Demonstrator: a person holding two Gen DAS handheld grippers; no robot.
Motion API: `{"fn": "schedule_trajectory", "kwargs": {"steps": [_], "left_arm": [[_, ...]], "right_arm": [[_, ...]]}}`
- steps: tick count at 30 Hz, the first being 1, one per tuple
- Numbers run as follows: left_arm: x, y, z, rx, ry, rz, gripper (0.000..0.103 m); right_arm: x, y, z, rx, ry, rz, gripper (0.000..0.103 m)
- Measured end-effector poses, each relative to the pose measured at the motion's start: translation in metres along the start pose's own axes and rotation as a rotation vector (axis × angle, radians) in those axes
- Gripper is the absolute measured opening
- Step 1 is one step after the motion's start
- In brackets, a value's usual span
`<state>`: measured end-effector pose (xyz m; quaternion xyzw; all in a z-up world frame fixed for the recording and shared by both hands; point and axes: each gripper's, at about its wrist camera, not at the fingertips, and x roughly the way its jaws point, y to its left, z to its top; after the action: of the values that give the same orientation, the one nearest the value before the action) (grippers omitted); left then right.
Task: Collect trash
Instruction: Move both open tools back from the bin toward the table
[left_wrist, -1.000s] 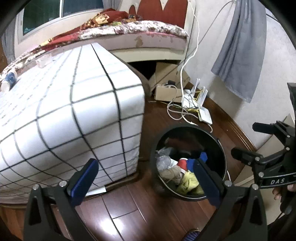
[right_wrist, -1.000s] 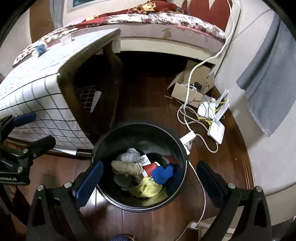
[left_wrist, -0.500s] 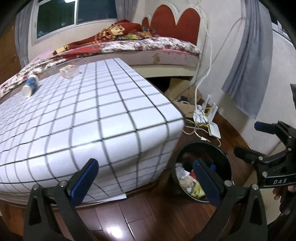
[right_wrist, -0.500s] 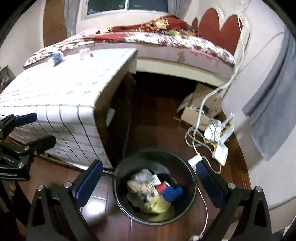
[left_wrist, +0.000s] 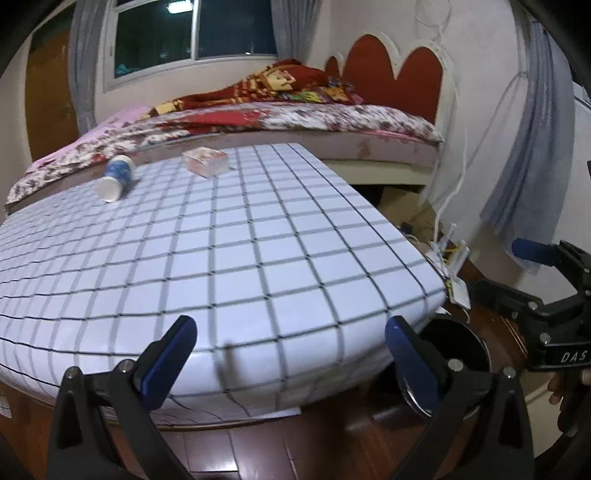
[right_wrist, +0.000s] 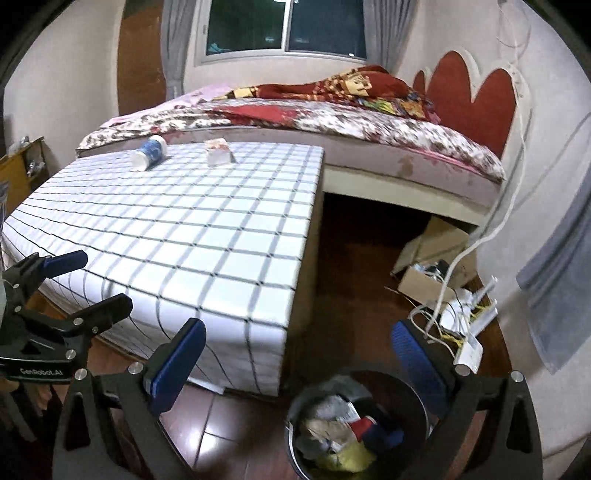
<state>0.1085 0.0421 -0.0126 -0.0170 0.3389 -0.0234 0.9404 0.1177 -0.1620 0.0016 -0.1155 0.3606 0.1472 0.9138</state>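
Both your left hand-held gripper and right hand-held gripper are wide and empty; reach across the checked surface to its far edge; take the tipped cup first, across its middle; the small box lies just beside it; bin waits below.

Both cameras now sit higher and look across the checked table instead of down into the bin. The bin slides to the lower edge of each view, while a tipped paper cup, a small box and the window come into sight.
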Motion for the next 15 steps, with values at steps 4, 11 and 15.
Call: {"fn": "schedule_trajectory", "kwargs": {"steps": [4, 11, 15], "left_arm": [[-0.006, 0.020, 0.008, -0.012, -0.023, 0.037, 0.102], [-0.012, 0.060, 0.025, -0.019, -0.054, 0.120, 0.102], [-0.019, 0.093, 0.039, -0.040, -0.079, 0.171, 0.102]], "right_arm": [[0.003, 0.016, 0.018, -0.009, -0.027, 0.029, 0.102], [0.011, 0.039, 0.041, -0.010, -0.056, 0.076, 0.102], [0.019, 0.054, 0.055, -0.023, -0.070, 0.107, 0.102]]}}
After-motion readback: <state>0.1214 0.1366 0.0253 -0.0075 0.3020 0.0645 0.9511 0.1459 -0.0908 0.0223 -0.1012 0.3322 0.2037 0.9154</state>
